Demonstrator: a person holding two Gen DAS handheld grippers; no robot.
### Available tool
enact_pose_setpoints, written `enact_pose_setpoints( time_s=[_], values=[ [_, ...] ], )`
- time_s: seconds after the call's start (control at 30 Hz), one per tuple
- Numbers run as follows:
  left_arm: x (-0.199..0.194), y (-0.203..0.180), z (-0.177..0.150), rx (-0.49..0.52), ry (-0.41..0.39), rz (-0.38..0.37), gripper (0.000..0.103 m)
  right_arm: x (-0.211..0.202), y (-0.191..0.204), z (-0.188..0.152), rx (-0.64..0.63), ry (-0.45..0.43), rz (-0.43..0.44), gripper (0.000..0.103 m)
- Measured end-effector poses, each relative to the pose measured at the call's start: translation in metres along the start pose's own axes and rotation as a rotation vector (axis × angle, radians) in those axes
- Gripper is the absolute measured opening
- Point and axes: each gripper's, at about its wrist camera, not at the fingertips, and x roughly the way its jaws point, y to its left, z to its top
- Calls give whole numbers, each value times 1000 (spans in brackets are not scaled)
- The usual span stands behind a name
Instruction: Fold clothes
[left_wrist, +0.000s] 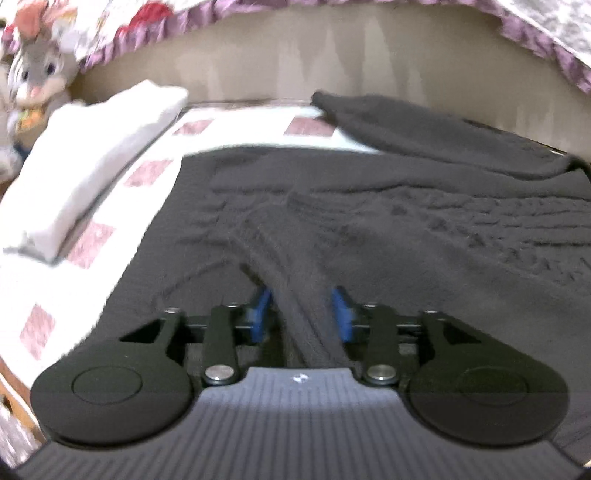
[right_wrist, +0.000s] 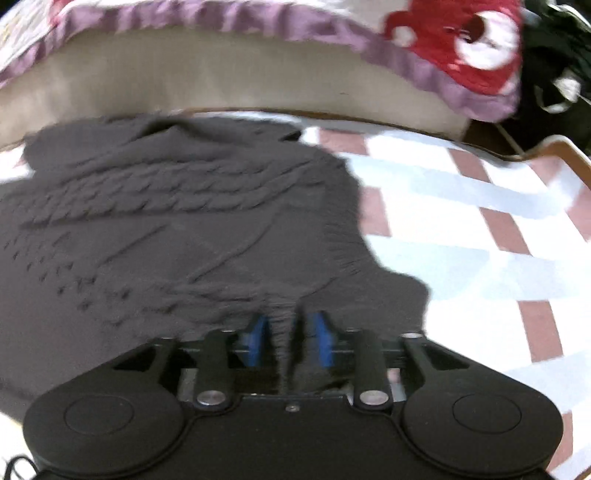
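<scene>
Two tools over one dark grey cable-knit sweater on a checked worktop.

Left tool (left_wrist: 301, 310): a raised ridge of the sweater (left_wrist: 369, 221) runs between its blue pads (left_wrist: 258, 314), with slack on either side; jaws partly apart, cannot tell whether they pinch the knit. Right tool (right_wrist: 286, 334): a narrower pleat of the same sweater's edge bunches between its pads (right_wrist: 255, 339), fabric puckering toward it; grip likewise uncertain through blur. The sweater lies spread flat across the worktop (right_wrist: 461, 229), a white cloth with pink squares, one sleeve lying toward the far edge. One folded white garment (left_wrist: 99, 162) sits apart at the left. One plush rabbit (left_wrist: 37, 70) at far left. One frilled floral quilt (right_wrist: 258, 26) hangs behind.
</scene>
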Motion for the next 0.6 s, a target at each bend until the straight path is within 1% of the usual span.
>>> enact_pose_setpoints(
  time_s=[0.03,0.07,0.13,0.23,0.3,0.33,0.4,0.47,0.5,0.53,0.57,0.6],
  values=[
    [-3,5,3,-39,6,-42,49,-2,-3,2,15,-16,-21,36],
    [-8,11,6,-82,10,-92,56,-6,-1,4,-5,-43,-89,41],
    [-20,19,13,-144,2,-172,60,-15,3,6,-68,-105,-206,42],
    [-30,22,23,-185,-12,-243,68,-31,-6,13,36,-156,-96,43],
    [-26,20,32,-207,0,-276,69,-36,-9,18,111,-181,33,44],
    [-21,19,39,-216,12,-285,69,-35,-9,22,147,-180,93,44],
    [-6,13,57,-219,39,-293,69,-22,-6,37,261,-134,248,45],
    [13,2,82,-174,54,-273,69,-14,2,59,320,-100,391,45],
    [22,-4,96,-149,61,-261,69,-12,7,72,325,-103,417,46],
    [35,-8,109,-140,68,-263,69,-8,12,84,313,-114,410,53],
    [48,-11,123,-139,74,-272,69,-4,18,93,290,-119,399,56],
    [62,-14,137,-139,81,-281,69,2,23,103,265,-129,388,56]
  ],
)
